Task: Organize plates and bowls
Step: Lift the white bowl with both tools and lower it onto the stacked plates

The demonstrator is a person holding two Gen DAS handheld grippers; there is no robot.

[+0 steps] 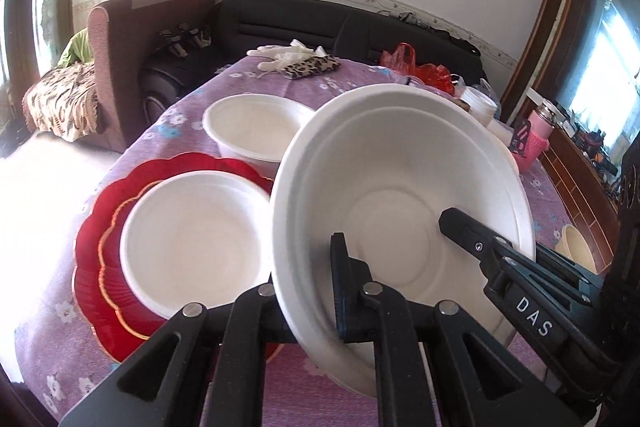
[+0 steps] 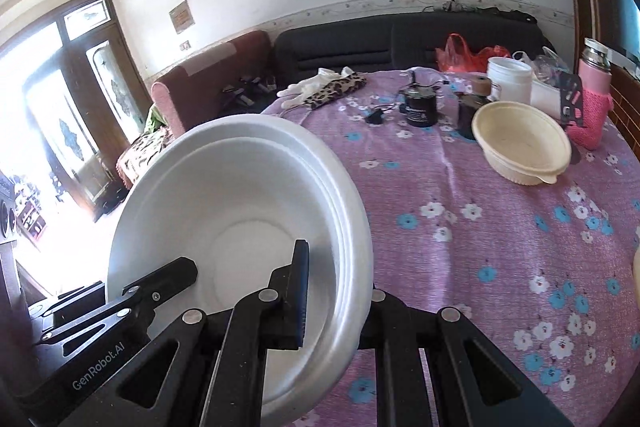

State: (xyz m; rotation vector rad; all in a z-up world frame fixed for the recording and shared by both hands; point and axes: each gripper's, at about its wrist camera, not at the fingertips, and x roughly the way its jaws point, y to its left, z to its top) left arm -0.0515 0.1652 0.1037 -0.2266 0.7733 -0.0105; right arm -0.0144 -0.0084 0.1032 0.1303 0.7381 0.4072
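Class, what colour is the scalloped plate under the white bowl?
Red with a gold rim, clearest in the left wrist view.

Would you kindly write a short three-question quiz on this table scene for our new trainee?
1. True or false: both grippers clamp the rim of the held white bowls.
2. What does the white bowl on the left sit on?
3. The cream bowl is: A) held, B) on the tablecloth, C) on the sofa.

Key: 1 true: left gripper, right gripper. 2 the red plate. 3 B.
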